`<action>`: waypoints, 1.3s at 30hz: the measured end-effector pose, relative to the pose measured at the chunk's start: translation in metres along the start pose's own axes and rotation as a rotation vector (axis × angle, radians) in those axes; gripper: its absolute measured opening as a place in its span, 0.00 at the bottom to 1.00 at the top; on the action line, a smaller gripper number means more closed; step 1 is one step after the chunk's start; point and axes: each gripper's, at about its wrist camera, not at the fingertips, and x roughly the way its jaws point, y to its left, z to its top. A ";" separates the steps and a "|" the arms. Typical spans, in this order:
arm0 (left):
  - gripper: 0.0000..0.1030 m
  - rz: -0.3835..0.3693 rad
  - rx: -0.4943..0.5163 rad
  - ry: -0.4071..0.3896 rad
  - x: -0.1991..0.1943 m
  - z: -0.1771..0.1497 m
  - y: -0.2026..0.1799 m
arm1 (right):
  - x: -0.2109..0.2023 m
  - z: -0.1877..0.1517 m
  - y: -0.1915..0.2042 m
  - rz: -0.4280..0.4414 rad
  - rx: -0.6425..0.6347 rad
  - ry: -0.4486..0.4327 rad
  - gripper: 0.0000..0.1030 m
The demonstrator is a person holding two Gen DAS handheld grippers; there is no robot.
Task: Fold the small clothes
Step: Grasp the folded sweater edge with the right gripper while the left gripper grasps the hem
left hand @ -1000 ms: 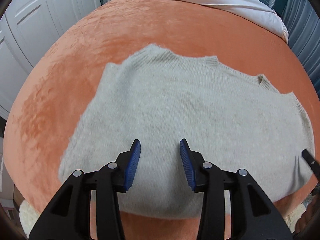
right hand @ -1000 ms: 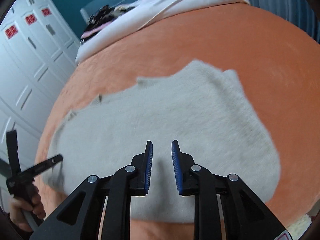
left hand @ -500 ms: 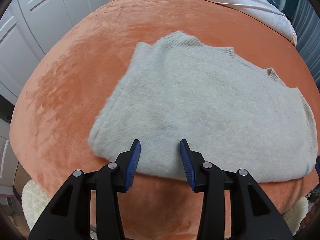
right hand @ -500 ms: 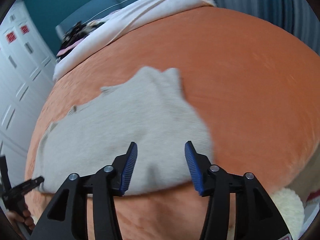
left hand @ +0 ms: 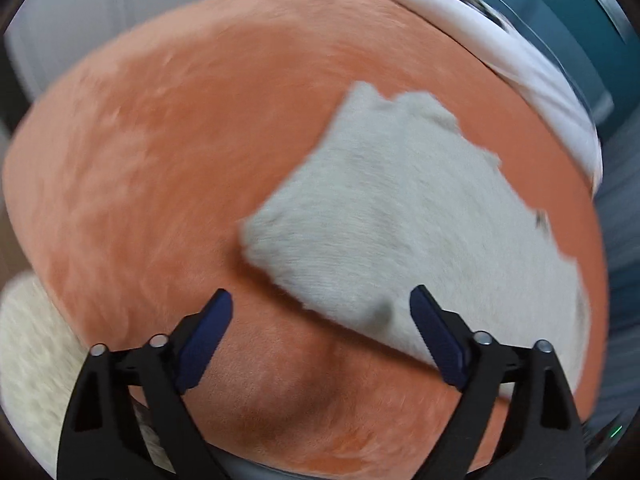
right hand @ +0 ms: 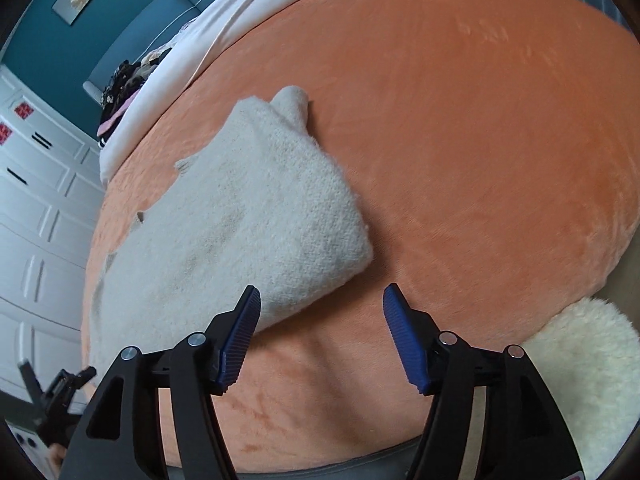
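Note:
A pale grey knitted sweater [left hand: 400, 216] lies folded flat on an orange plush bed cover [left hand: 160, 168]. It also shows in the right wrist view [right hand: 248, 232] on the same cover [right hand: 480, 140]. My left gripper [left hand: 320, 320] is open and empty, just off the sweater's near left corner. My right gripper [right hand: 320, 312] is open and empty, just off the sweater's near right corner. The left gripper's black frame [right hand: 56, 396] shows at the lower left of the right wrist view.
A white fluffy rug [right hand: 580, 360] lies on the floor beside the bed; it also shows in the left wrist view [left hand: 28, 360]. White bedding [right hand: 208, 40] and dark clothes [right hand: 120, 88] lie at the far end. White cupboard doors [right hand: 36, 220] stand to the left.
Both grippers have opened wider and pulled back off the sweater toward the bed's near edge. The left has swung toward the left corner, the right toward the right corner.

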 end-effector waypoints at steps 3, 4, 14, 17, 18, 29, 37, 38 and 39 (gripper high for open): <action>0.89 -0.039 -0.156 0.063 0.023 0.008 0.027 | 0.011 0.007 -0.001 0.066 0.088 0.019 0.66; 0.94 -0.060 -0.178 0.056 0.025 0.010 0.029 | 0.016 0.011 0.000 0.084 0.116 0.026 0.67; 0.08 -0.260 -0.134 0.060 -0.017 0.029 0.009 | -0.006 0.050 0.042 0.251 0.128 -0.029 0.09; 0.08 -0.273 -0.109 0.105 -0.043 0.014 0.025 | -0.046 0.046 0.038 0.266 0.091 -0.035 0.08; 0.08 -0.259 -0.093 0.123 -0.046 0.006 0.031 | -0.053 0.041 0.033 0.243 0.069 -0.027 0.08; 0.21 -0.155 -0.007 0.163 -0.050 -0.058 0.066 | -0.044 -0.033 -0.018 -0.061 -0.048 0.143 0.41; 0.70 -0.043 0.171 -0.176 -0.097 -0.004 0.006 | -0.073 0.028 0.039 -0.135 -0.257 -0.141 0.65; 0.78 -0.050 0.162 -0.191 -0.096 0.002 0.000 | -0.064 0.036 0.043 -0.124 -0.278 -0.142 0.65; 0.83 -0.073 0.152 -0.195 -0.090 0.009 -0.007 | -0.051 0.040 0.052 -0.126 -0.302 -0.139 0.65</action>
